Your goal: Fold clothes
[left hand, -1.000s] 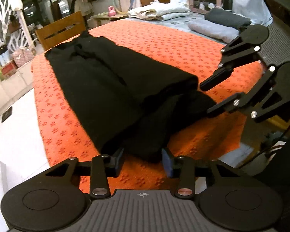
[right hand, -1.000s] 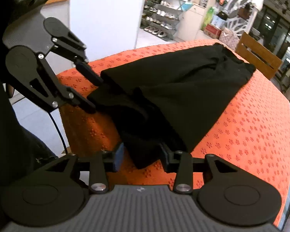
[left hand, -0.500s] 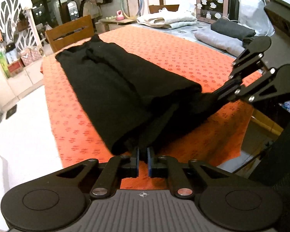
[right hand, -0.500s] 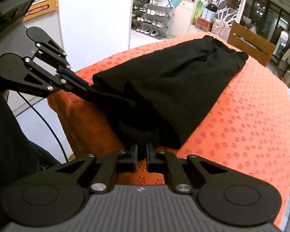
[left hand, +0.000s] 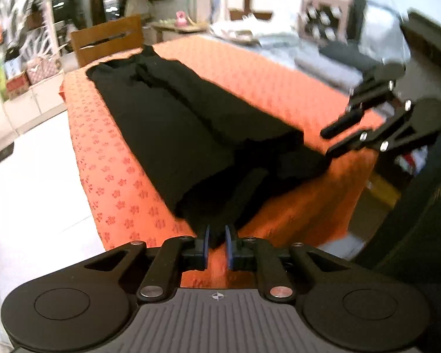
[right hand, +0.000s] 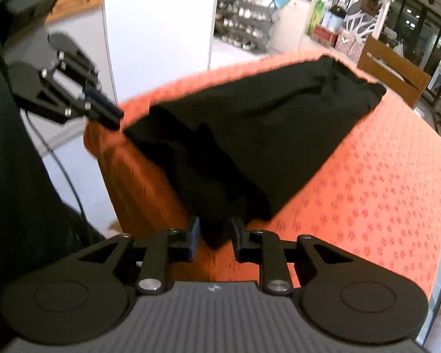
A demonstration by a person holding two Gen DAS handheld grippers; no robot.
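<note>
Your left gripper (left hand: 217, 242) sits at the near edge of the table (left hand: 267, 88), its blue-faced fingers parted by a narrow gap. A fold of the black garment (left hand: 173, 123) hangs between them, but you cannot tell from the left wrist view whether the pads actually press on the cloth or merely flank it. In the right wrist view the same gripper appears at the left, off the near left corner of the table, its tips just beside the garment's edge; motion blur hides any contact.

Your right gripper (right hand: 213, 235) has its fingers spread wider, with a bunched end of the garment (right hand: 250, 129) drooping between them over the near edge. The cloth does not fill the gap, and the fingers look clear of it on both sides. From the left wrist view this gripper (left hand: 327, 141) shows at the right with both fingers parted, their tips right at the garment's near right end.

The garment lies lengthwise on the orange tablecloth (right hand: 382, 194), running from the near edge toward the far left corner, closer to the left edge than the right. Its near end is rumpled and partly folded over itself; the far end lies flatter. A wooden chair (left hand: 108, 39) stands beyond the far corner.
</note>
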